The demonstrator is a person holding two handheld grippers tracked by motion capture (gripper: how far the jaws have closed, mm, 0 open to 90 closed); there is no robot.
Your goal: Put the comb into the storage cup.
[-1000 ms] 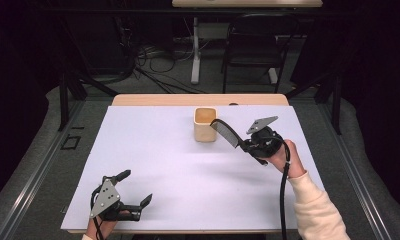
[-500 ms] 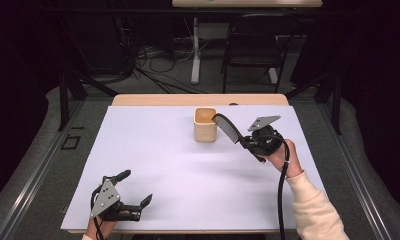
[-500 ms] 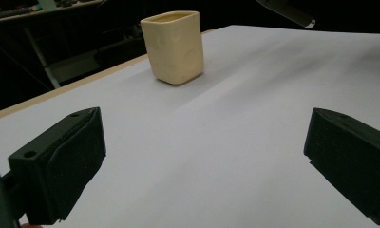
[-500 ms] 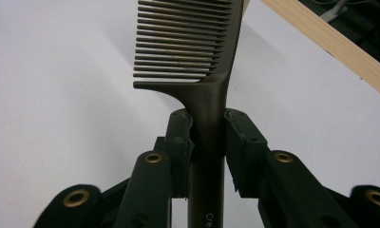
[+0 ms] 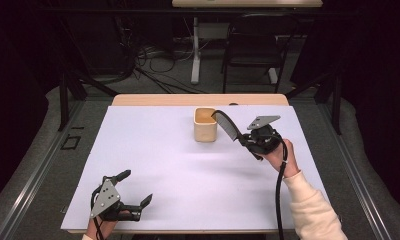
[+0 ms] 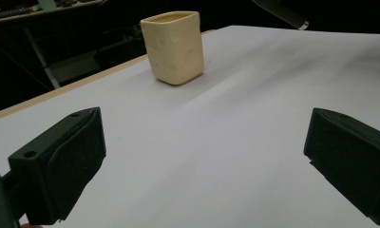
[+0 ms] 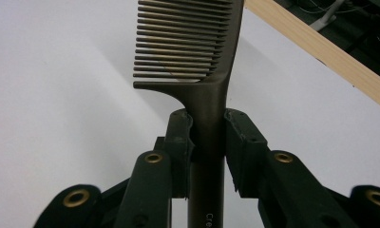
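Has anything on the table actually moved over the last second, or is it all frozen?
Nothing visibly changed. The right gripper stays clamped on the handle of the dark comb, whose far end hangs by the rim of the cream cup. The left gripper stays open near the front edge of the white table, holding nothing. The cup stands where it was.

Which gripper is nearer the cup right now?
The right gripper, holding a comb whose tip reaches the cup rim. The left gripper sits open at the table's near edge, far from it.
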